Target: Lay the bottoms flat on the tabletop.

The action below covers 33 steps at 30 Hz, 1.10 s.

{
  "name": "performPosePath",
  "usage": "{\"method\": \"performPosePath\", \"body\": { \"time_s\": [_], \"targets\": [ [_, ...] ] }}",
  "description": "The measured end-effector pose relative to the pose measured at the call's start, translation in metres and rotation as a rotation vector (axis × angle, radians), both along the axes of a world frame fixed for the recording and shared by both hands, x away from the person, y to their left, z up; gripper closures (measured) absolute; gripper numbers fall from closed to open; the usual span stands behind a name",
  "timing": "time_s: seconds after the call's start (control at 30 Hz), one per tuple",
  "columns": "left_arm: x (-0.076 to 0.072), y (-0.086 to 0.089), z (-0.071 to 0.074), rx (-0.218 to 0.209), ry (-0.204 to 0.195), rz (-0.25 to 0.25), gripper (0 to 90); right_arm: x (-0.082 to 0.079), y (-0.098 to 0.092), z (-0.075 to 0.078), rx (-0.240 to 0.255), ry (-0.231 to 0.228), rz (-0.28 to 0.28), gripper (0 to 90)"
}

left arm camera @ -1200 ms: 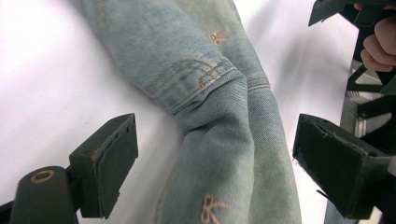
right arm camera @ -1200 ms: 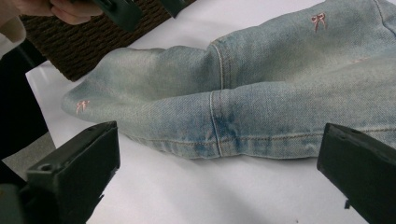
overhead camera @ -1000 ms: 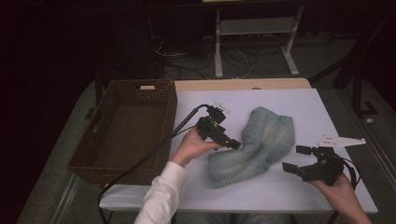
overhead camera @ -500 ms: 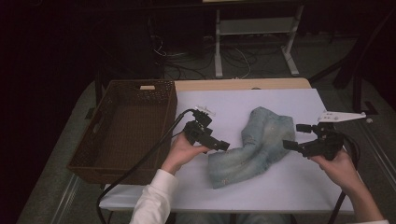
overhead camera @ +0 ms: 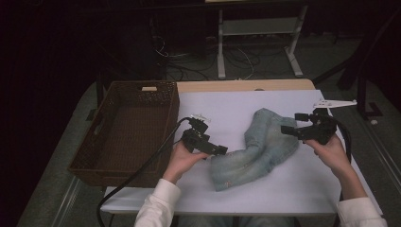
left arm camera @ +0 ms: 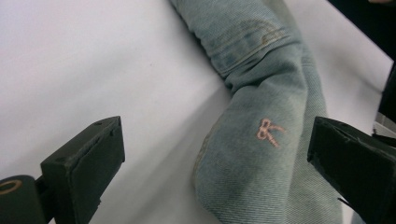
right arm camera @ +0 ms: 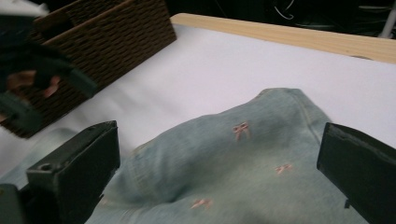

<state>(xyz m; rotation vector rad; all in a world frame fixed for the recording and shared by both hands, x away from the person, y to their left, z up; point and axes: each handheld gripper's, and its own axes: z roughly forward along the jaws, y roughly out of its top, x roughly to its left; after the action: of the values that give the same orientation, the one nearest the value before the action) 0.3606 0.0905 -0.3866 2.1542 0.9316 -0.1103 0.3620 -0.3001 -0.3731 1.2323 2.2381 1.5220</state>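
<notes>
White tabletop (overhead camera: 227, 109), dark room behind. Crumpled light-blue denim garment (overhead camera: 257, 149) at frame centre, brown wicker basket (overhead camera: 127, 130) at left. Left gripper (overhead camera: 216, 150) and right gripper (overhead camera: 289, 130): jaws spread, flanking the denim, nothing held. Step: approach. Next, likely: close on edges.

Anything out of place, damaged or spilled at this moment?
Nothing stands out. The denim garment lies crumpled and bent on the white table, apart from the empty wicker basket. Left gripper and right gripper are open beside it.
</notes>
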Motion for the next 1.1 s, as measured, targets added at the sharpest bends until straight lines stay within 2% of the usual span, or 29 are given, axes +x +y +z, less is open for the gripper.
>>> {"method": "performPosePath", "body": {
  "time_s": [0.13,0.27,0.43,0.6,0.73,0.83,0.9,1.0,1.07,1.1],
  "targets": [
    [-0.003,-0.001,-0.003,-0.02,-0.004,0.017,3.4,0.014,-0.001,-0.006,0.015,0.019,-0.017,0.0],
    [-0.007,0.002,-0.008,-0.014,-0.002,0.029,5.2,0.024,-0.001,-0.012,0.017,0.037,-0.032,0.0],
    [-0.015,0.0,-0.014,0.008,0.006,0.018,6.3,0.037,-0.001,-0.02,-0.017,0.059,-0.049,0.0],
    [-0.025,-0.006,-0.02,0.001,0.034,-0.01,14.4,0.05,-0.002,-0.031,-0.056,0.08,-0.075,0.0],
    [-0.032,-0.008,-0.024,0.03,0.049,-0.019,20.5,0.058,-0.005,-0.042,-0.076,0.112,-0.104,0.0],
    [-0.038,-0.008,-0.026,0.043,0.052,0.001,31.0,0.064,-0.006,-0.049,-0.086,0.131,-0.114,0.0],
    [-0.04,-0.004,-0.027,0.015,0.074,0.018,39.4,0.072,-0.004,-0.053,-0.108,0.142,-0.119,0.0],
    [-0.044,0.006,-0.032,-0.065,0.132,0.051,50.2,0.08,0.0,-0.057,-0.133,0.146,-0.115,0.0],
    [-0.044,0.009,-0.035,-0.083,0.157,0.049,57.2,0.085,0.001,-0.059,-0.155,0.146,-0.123,0.0],
    [-0.044,0.009,-0.035,-0.08,0.153,0.048,60.2,0.089,0.001,-0.061,-0.16,0.155,-0.127,0.0]
  ]
}}
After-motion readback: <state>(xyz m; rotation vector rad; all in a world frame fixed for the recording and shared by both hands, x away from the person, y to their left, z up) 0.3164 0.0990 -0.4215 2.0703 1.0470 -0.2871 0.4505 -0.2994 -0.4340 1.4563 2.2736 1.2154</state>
